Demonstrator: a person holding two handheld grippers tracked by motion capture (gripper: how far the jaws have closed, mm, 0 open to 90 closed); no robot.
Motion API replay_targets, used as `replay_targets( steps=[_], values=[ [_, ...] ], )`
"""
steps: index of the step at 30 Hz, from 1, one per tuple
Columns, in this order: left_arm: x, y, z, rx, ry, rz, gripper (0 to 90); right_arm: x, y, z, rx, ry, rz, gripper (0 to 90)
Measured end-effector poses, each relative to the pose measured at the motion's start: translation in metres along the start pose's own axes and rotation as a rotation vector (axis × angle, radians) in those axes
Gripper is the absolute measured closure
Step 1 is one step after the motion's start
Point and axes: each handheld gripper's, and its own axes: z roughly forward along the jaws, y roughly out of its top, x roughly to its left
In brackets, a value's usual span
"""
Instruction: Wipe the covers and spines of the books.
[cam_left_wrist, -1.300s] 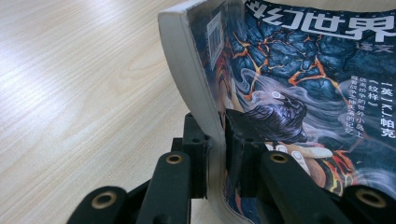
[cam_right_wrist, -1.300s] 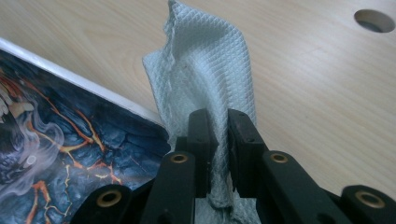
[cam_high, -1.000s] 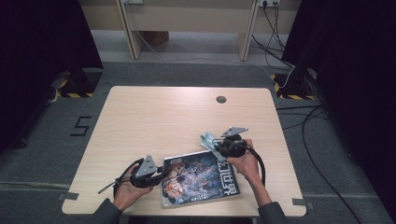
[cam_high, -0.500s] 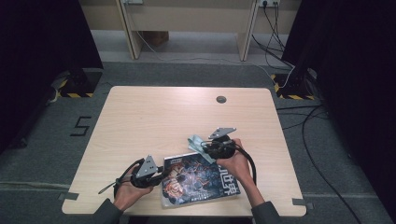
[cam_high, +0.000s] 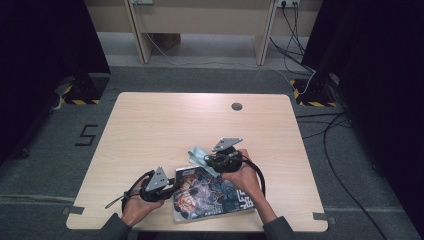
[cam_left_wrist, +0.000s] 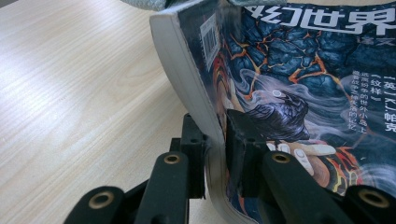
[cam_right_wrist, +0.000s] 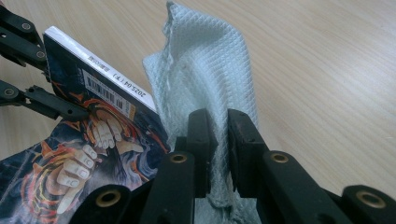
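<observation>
A: Where are you standing with the wipe right now?

B: You are pinching a pale green cloth (cam_right_wrist: 205, 79) in your right gripper (cam_right_wrist: 219, 128), jaws pressed together on its lower edge, so the cloth is standing up above the pads. Your left gripper (cam_left_wrist: 215, 140) is clamping the near left edge of a magazine (cam_left_wrist: 289, 93), jaws closed tight on the cover and pages. The magazine is lying at the near edge of the wooden table (cam_high: 165, 125), right in front of you, and the cloth is hanging at its far corner.

A: So how much is done?

B: By my reading, you are only at the start: the cloth is sitting at the far corner rather than lying flat on the cover, so most of the cover is probably waiting to be wiped. The steadying grip on the left looks settled.

A: What is each camera giving you?

B: The high view is showing the whole layout, with both your hands at the near side, the magazine (cam_high: 212, 195) between them, the cloth (cam_high: 199, 156) as a small pale patch beside the right gripper (cam_high: 212, 160), and the left gripper (cam_high: 172, 189) at the magazine's left edge. It is too small there to judge the jaws. The left gripper view is showing the spine bending upward in the clamp. The right gripper view is showing the cloth's quilted weave and the magazine's (cam_right_wrist: 84, 140) barcode corner, touching or just beside the cloth
</observation>
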Motion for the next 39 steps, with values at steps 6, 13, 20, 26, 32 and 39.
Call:
replay_targets(
  steps=[6, 13, 20, 26, 32, 39],
  values=[
    [0.0, 0.0, 0.0, -0.001, -0.001, -0.001, 77.2, -0.012, -0.007, -0.003, 0.04, -0.051, 0.007, 80.4],
    [0.001, 0.0, 0.0, -0.002, -0.003, -0.01, 76.9, -0.024, -0.014, -0.004, 0.057, -0.081, 0.036, 80.4],
    [0.0, 0.0, 0.0, -0.005, 0.002, -0.001, 77.0, -0.002, -0.001, -0.002, 0.044, -0.066, -0.03, 80.4],
    [0.0, 0.0, 0.001, -0.004, 0.003, 0.002, 77.0, 0.024, 0.012, 0.001, 0.014, -0.026, -0.078, 80.3],
    [-0.001, 0.0, 0.001, -0.008, 0.01, 0.005, 76.9, 0.041, 0.022, 0.004, -0.008, 0.014, -0.107, 80.1],
    [-0.001, -0.001, 0.001, -0.01, 0.009, 0.002, 76.9, 0.055, 0.03, 0.007, -0.027, 0.04, -0.13, 79.8]
  ],
)
